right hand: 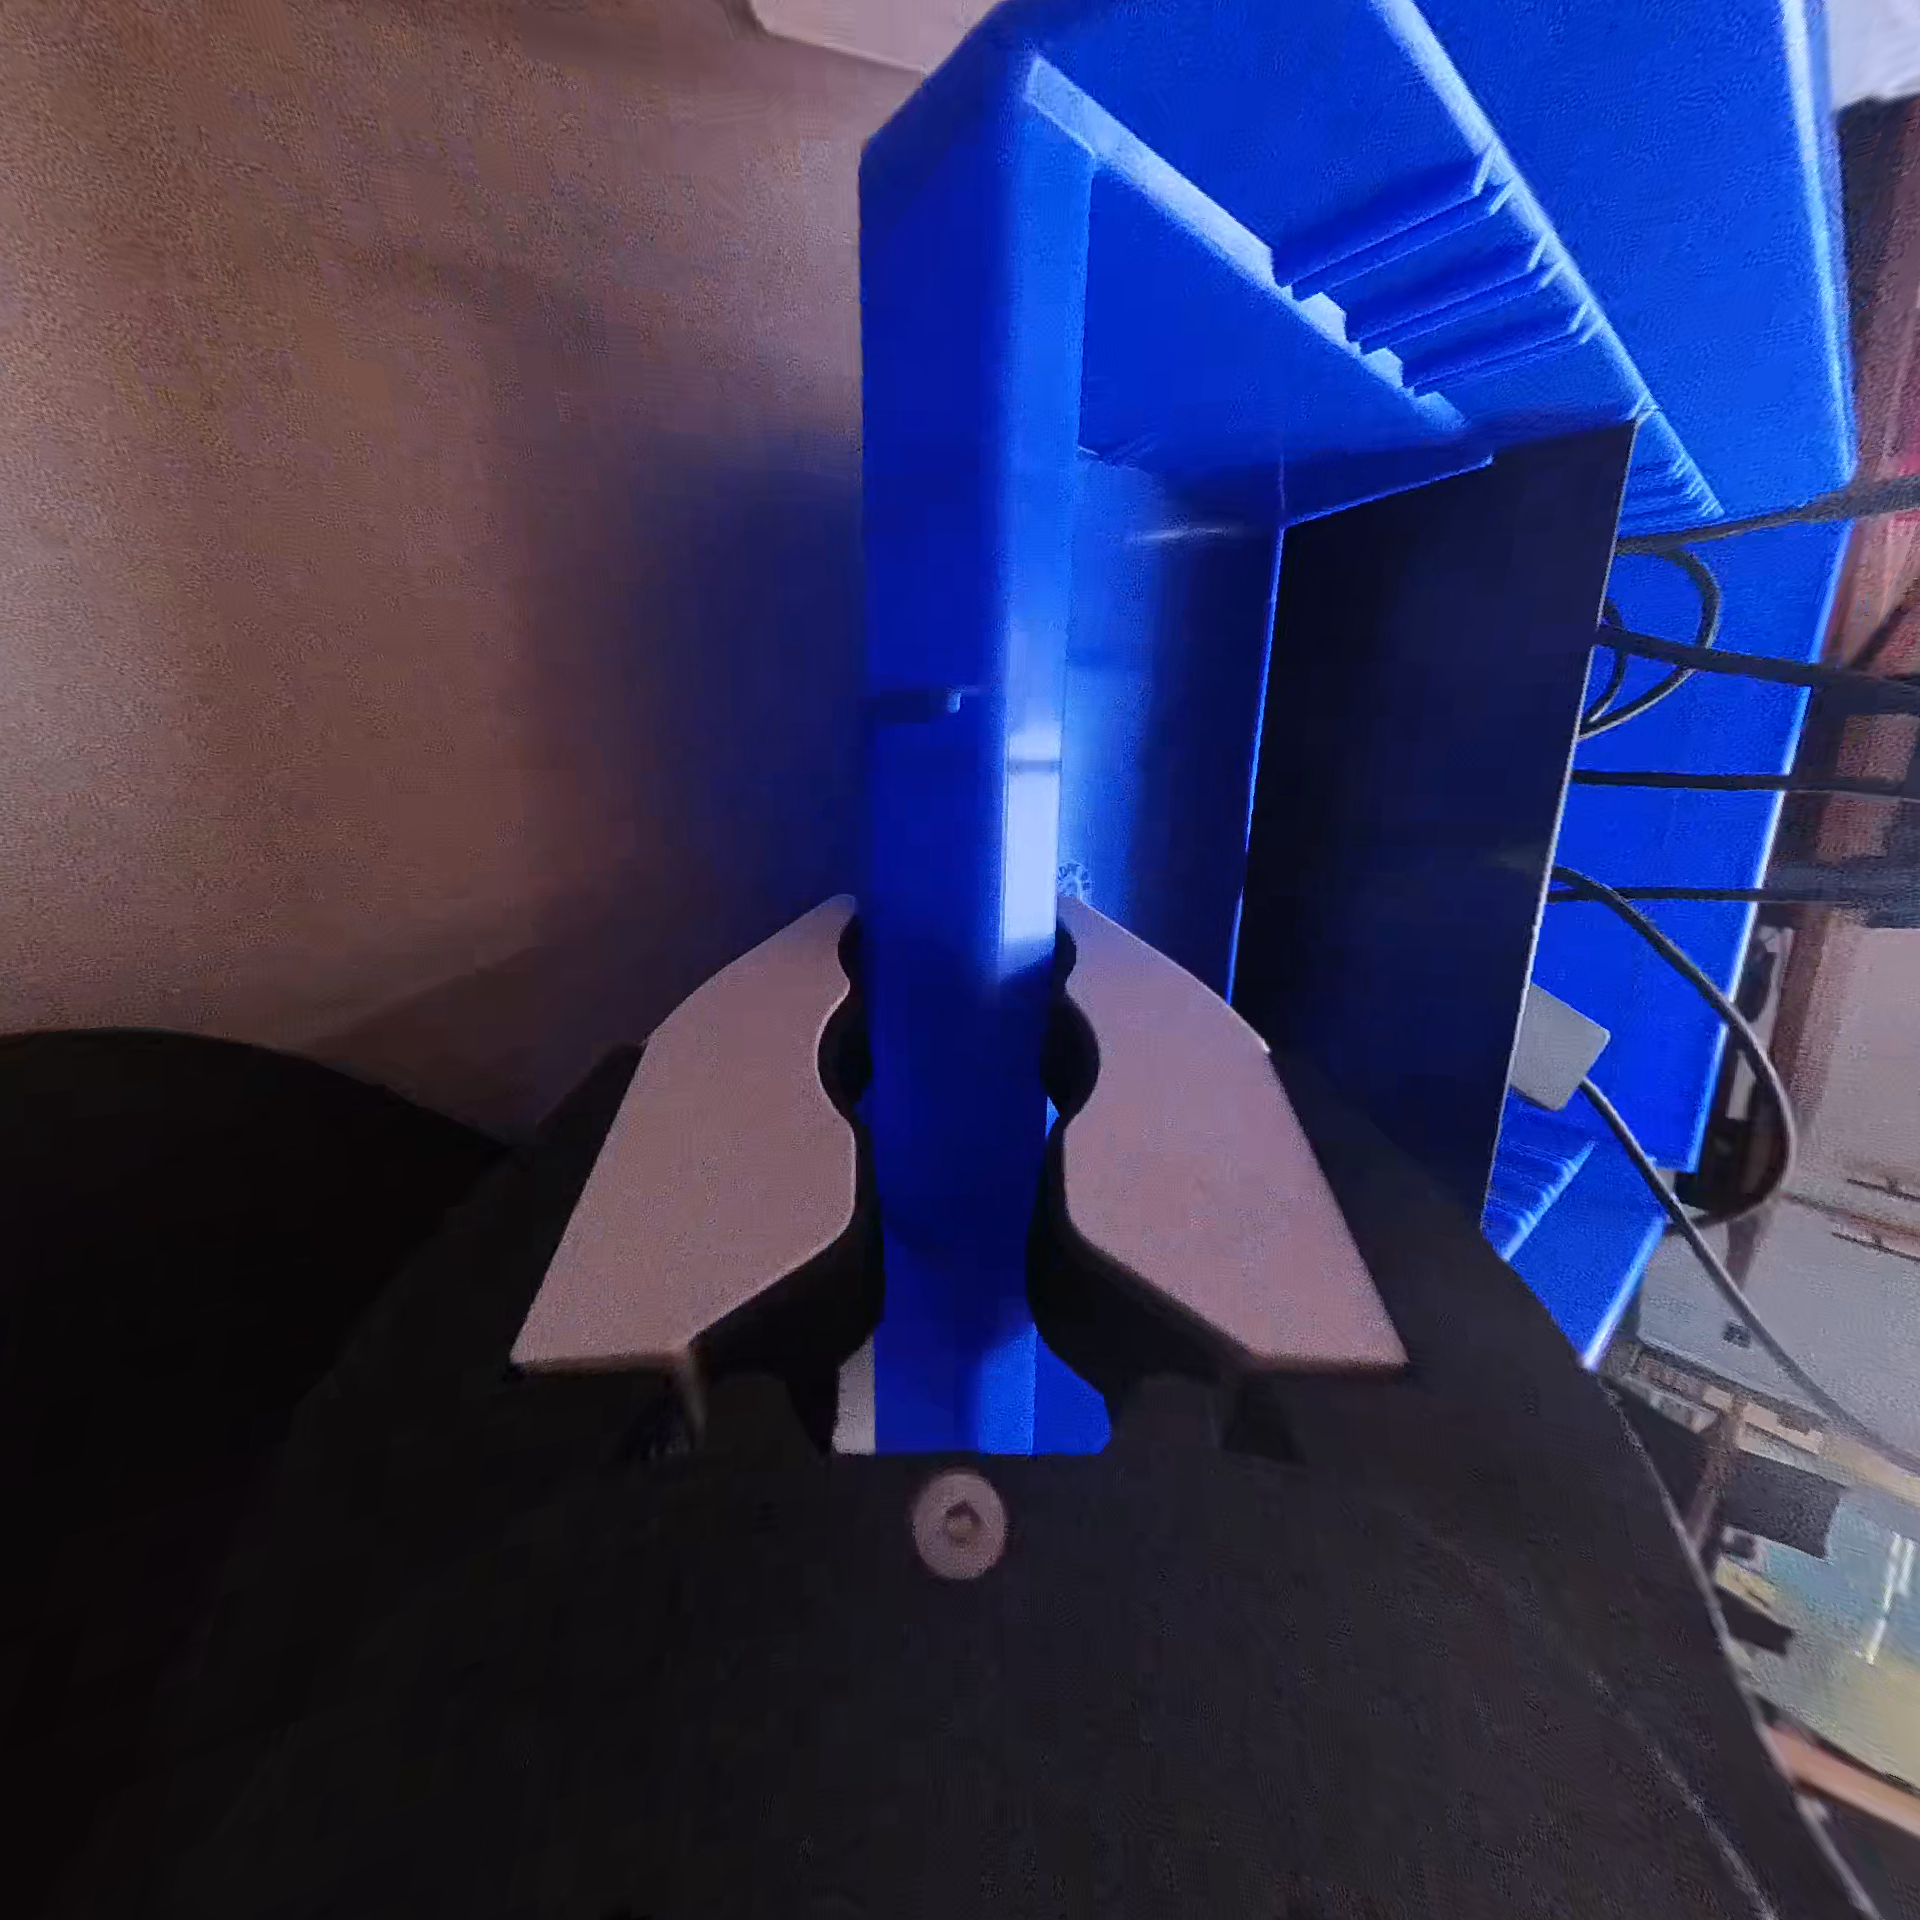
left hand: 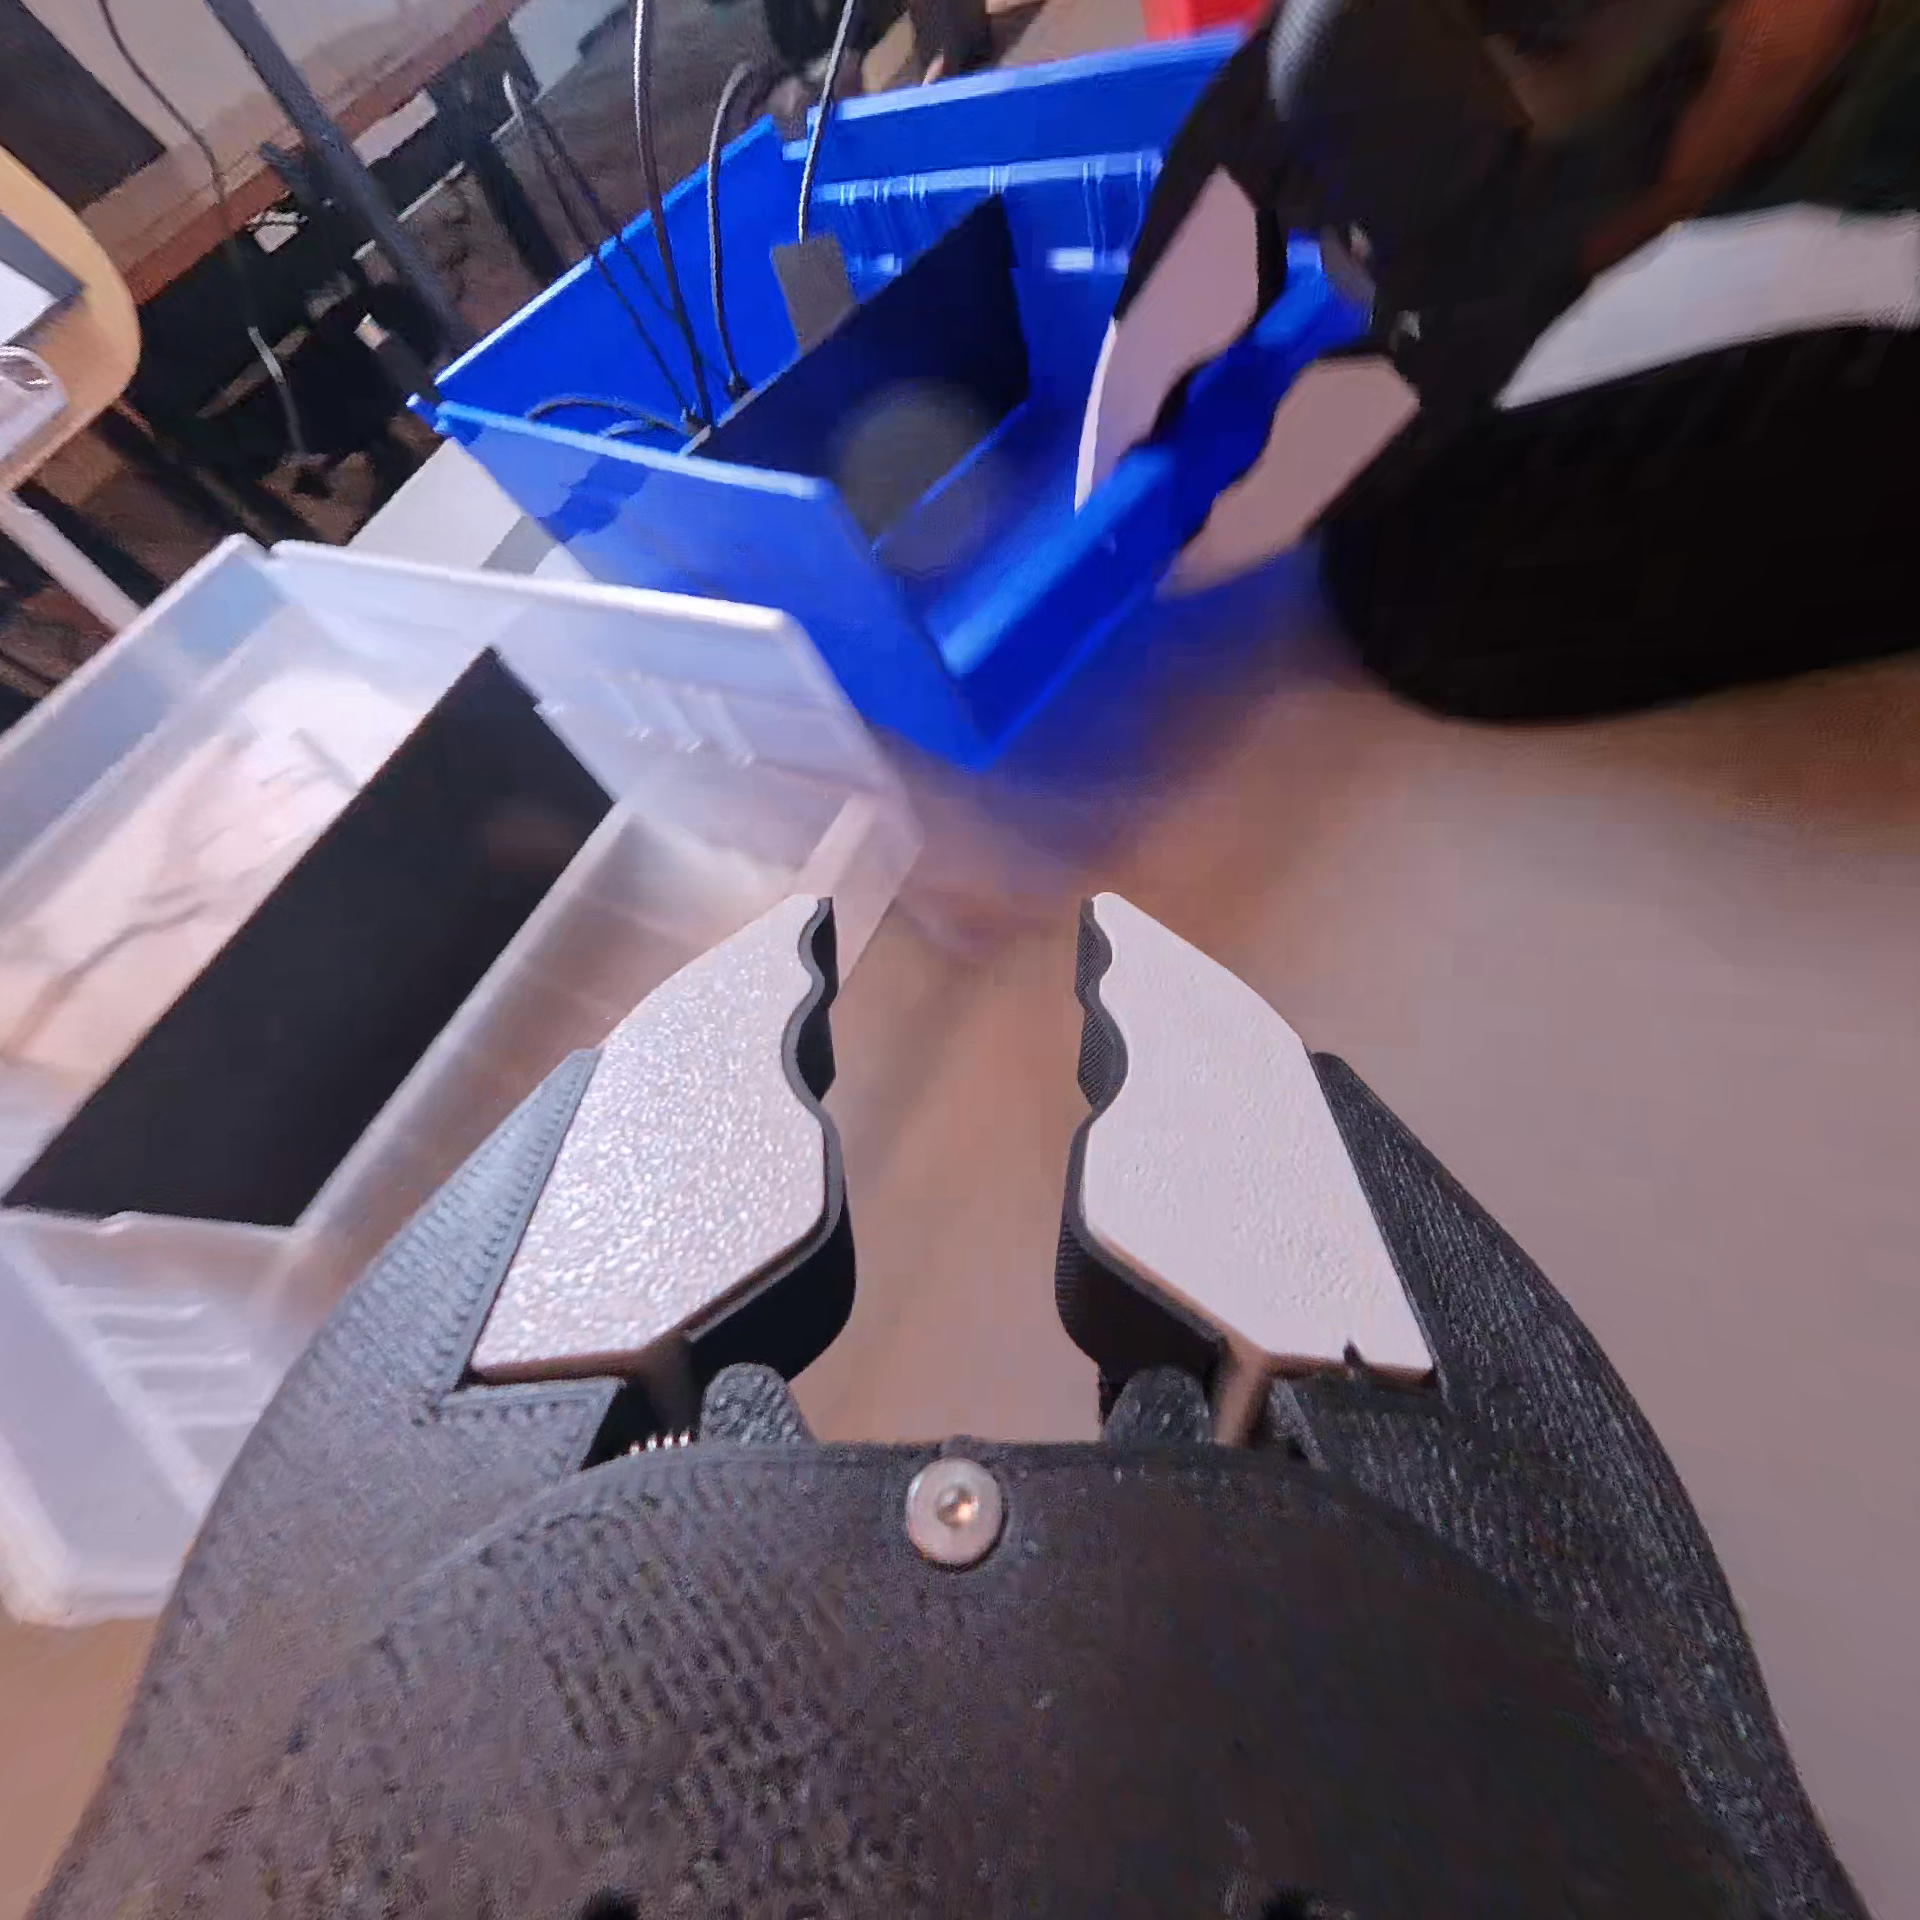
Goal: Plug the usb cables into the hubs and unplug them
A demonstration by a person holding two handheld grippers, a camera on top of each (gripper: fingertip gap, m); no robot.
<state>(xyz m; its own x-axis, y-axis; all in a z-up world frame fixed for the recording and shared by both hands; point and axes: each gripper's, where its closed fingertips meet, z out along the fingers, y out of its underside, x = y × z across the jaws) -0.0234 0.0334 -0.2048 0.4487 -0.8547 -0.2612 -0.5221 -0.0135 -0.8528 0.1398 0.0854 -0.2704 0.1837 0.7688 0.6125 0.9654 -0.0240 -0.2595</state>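
Observation:
A blue plastic bin (left hand: pixel 727 540) stands on the tan table with a dark divider inside; several black cables (left hand: pixel 717 270) and a small grey hub (left hand: pixel 816 291) hang in its far compartment. My right gripper (right hand: pixel 956 925) is shut on the bin's near wall (right hand: pixel 956 623); it also shows in the left wrist view (left hand: pixel 1257 416) at the bin's right rim. In the right wrist view the cables (right hand: pixel 1714 665) and a grey hub (right hand: pixel 1553 1049) lie behind the divider. My left gripper (left hand: pixel 956 914) is open and empty above the table, short of the bin.
A clear plastic bin (left hand: pixel 260 831) with a dark divider sits left of my left gripper. A black rounded object (left hand: pixel 1662 540) lies to the right of the blue bin. Desks and chair legs stand beyond the table's far edge. My right fingertips sit around 20 cm from my left ones.

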